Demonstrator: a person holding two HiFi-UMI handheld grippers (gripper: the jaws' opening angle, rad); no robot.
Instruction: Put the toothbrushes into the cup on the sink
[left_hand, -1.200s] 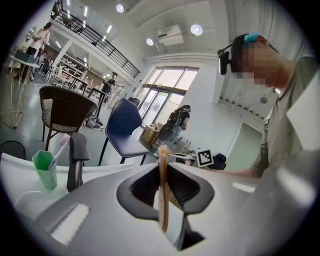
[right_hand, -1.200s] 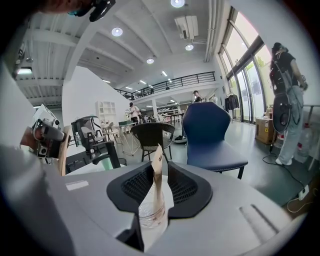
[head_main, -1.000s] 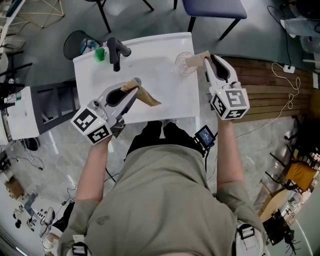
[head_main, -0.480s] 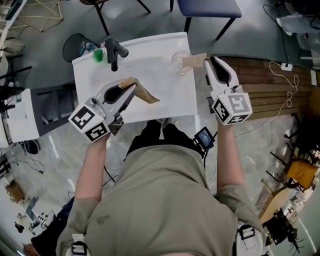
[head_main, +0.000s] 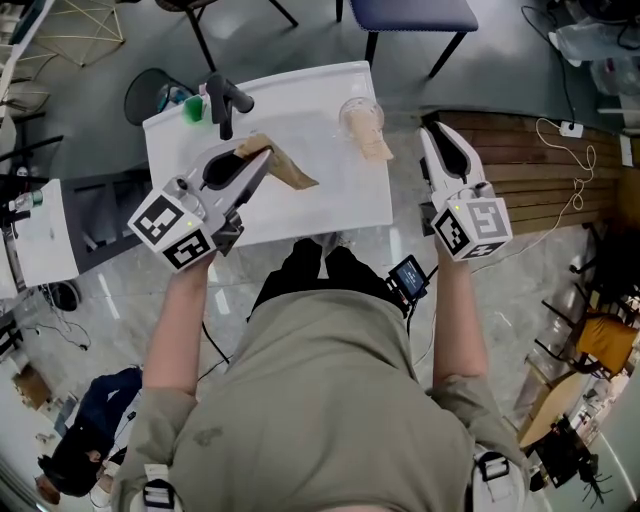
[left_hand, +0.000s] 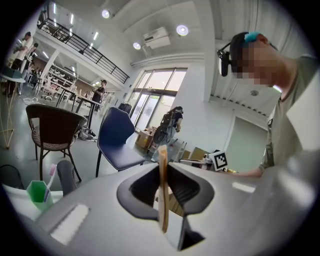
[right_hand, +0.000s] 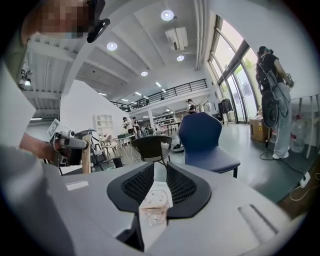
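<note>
Right gripper (head_main: 432, 138): backed off with jaws apart, empty, leaving one wrapped toothbrush (head_main: 374, 146) apparently in cup (head_main: 357, 109). Left gripper (head_main: 256, 166): kept second wrapped toothbrush (head_main: 292, 178) clamped, still to place.

The head camera is looking steeply down from above the person, taking in the whole white sink (head_main: 340, 195) and both forearms. The left gripper (head_main: 262, 158) is carrying a camera that is looking close along its own jaws, nearly level, across the room. The right gripper (head_main: 428, 132) is carrying another, likewise facing outward from just behind its jaws. All three views are sharing the blue chair (head_main: 410, 12) beyond the sink; each gripper camera is also catching the other gripper at its frame's side, and the left one is catching the green cup (left_hand: 36, 192)
</note>
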